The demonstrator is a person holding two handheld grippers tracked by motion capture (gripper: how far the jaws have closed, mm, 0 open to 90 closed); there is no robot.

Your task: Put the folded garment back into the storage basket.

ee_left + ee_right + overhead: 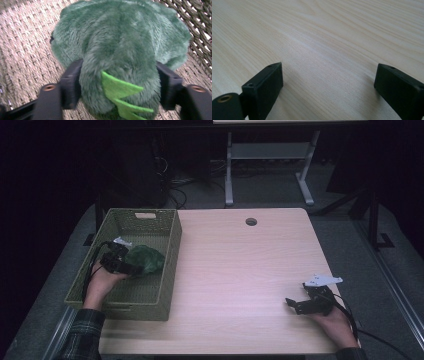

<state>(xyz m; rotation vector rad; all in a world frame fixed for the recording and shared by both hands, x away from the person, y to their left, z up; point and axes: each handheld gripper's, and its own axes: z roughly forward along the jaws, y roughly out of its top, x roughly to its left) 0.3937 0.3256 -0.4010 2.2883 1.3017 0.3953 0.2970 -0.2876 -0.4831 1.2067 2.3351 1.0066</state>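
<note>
From above, the left gripper point(131, 268) lowers a green plush toy point(145, 259) inside the woven basket point(171, 265), evidently to deposit it. Its own camera shows jaws flanking the toy point(120, 50), contact unclear. The right gripper point(328, 86) rests spread apart over bare table point(324, 37), idle.

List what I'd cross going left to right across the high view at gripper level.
Woven basket, left hand-held gripper with the green plush toy inside that basket → bare wooden table → right hand-held gripper.

No readable text, labels or signs anywhere.
</note>
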